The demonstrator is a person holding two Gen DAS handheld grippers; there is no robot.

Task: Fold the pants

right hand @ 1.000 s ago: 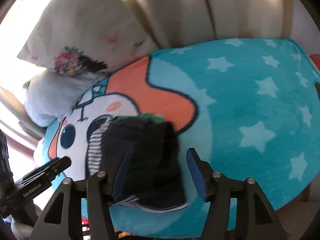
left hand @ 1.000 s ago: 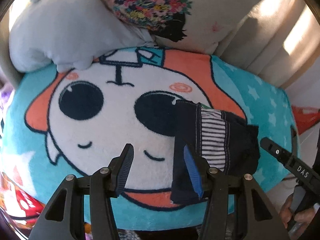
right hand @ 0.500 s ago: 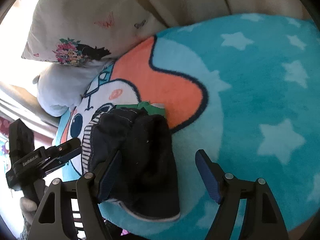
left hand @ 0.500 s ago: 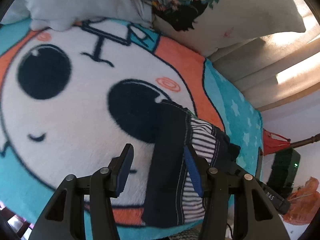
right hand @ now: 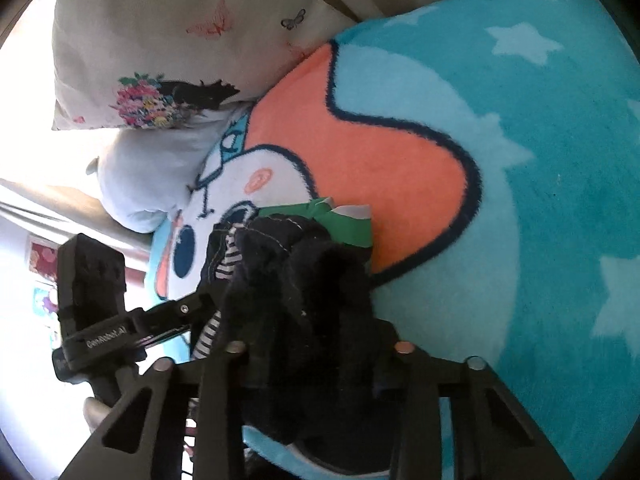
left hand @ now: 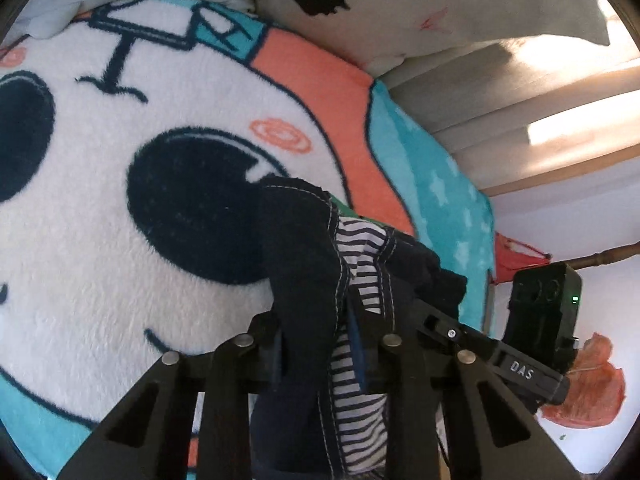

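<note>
The dark navy pants [left hand: 304,264] with a striped lining lie bunched on a plush cartoon-face blanket [left hand: 120,200]. My left gripper [left hand: 320,352] is shut on the near left edge of the pants. My right gripper [right hand: 312,356] is shut on the dark right part of the pants [right hand: 304,292]; its fingertips are buried in the fabric. A green tag or cloth [right hand: 340,224] sticks out behind the pants. Each gripper shows in the other's view: the right gripper [left hand: 480,344] and the left gripper [right hand: 132,328].
A floral pillow [right hand: 160,60] and a pale grey pillow [right hand: 140,176] lie at the blanket's far side against a beige sofa back [left hand: 520,112]. The teal starred blanket [right hand: 540,200] spreads to the right. An orange object [left hand: 588,392] lies beyond the right edge.
Both grippers have moved forward onto the pants and closed on them; the fabric is now bunched up between the fingers.
</note>
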